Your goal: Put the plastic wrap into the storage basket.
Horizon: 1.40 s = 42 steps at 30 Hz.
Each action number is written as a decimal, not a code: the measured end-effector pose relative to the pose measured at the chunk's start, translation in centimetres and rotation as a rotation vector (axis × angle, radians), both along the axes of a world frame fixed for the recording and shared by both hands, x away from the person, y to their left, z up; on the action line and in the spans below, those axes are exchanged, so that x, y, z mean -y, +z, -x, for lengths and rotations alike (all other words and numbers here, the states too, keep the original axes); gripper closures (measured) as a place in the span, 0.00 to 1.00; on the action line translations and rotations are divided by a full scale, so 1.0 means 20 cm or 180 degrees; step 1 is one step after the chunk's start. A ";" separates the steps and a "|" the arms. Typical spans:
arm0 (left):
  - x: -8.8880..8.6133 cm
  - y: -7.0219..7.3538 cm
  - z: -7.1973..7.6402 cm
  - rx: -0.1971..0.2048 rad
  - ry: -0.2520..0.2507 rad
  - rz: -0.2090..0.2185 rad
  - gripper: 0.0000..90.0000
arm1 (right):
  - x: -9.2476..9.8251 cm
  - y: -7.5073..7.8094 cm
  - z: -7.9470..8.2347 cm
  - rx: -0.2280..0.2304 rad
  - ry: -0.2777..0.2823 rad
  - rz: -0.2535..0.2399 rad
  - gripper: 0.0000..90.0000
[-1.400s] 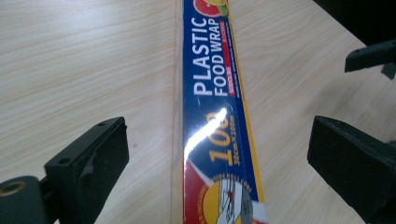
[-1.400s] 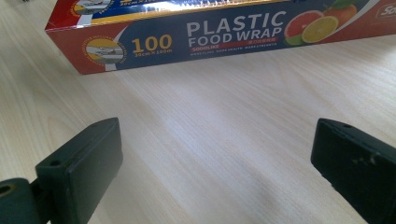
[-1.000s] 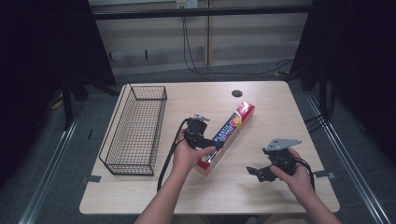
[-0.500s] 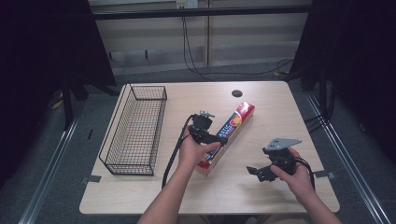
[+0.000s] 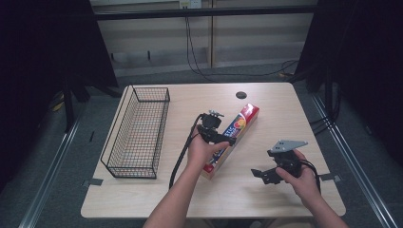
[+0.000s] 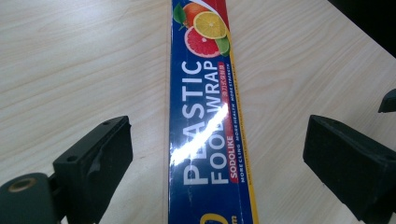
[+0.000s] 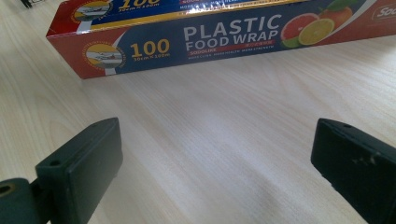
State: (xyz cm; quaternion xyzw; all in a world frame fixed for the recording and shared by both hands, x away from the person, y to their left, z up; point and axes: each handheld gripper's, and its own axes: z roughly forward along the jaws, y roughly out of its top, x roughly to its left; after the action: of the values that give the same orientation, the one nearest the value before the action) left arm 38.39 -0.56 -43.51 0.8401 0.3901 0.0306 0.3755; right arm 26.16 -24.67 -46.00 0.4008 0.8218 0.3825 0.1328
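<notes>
left gripper [image 6: 212, 154]: jaws wide, straddled over plastic food wrap box [image 6: 210, 121], nothing clamped (long axis runs between jaws) | right gripper [image 7: 210, 158]: open, empty, farther off on the counter [image 7: 224, 140]

Left tool [image 5: 229, 138] shifted right, now over plastic wrap box [image 5: 237, 127].

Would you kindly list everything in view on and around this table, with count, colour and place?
plastic wrap box: one, blue and red with fruit pictures, lying diagonally mid-table
wire basket: one, black, left side of the table
table: one, light wood
round hole cover: one, black, far edge of the table
left claw: one, black, open, jaws either side of the box, clear of it
right claw: one, black, open, near right, over bare table
</notes>
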 end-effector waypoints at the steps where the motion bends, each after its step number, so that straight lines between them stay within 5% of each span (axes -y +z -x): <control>1: 0.01 0.00 0.00 -0.0010 0.0018 0.0023 0.09 | 0.00 0.00 0.00 0.0001 0.0002 0.0001 0.02; 25: 0.13 -0.06 -0.10 -0.0113 0.0019 -0.0262 0.15 | 0.00 0.01 0.00 -0.0007 0.0005 -0.0037 0.02; 42: 0.15 -0.08 -0.15 -0.0242 0.0047 -0.0260 0.24 | 0.00 0.00 -0.01 -0.0011 0.0036 -0.0031 0.02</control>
State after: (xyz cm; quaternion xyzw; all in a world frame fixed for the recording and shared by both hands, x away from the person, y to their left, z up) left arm 41.41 -3.57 -45.18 0.8524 0.4088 0.0173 0.3256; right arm 26.36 -24.68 -45.93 0.3974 0.8224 0.3866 0.1273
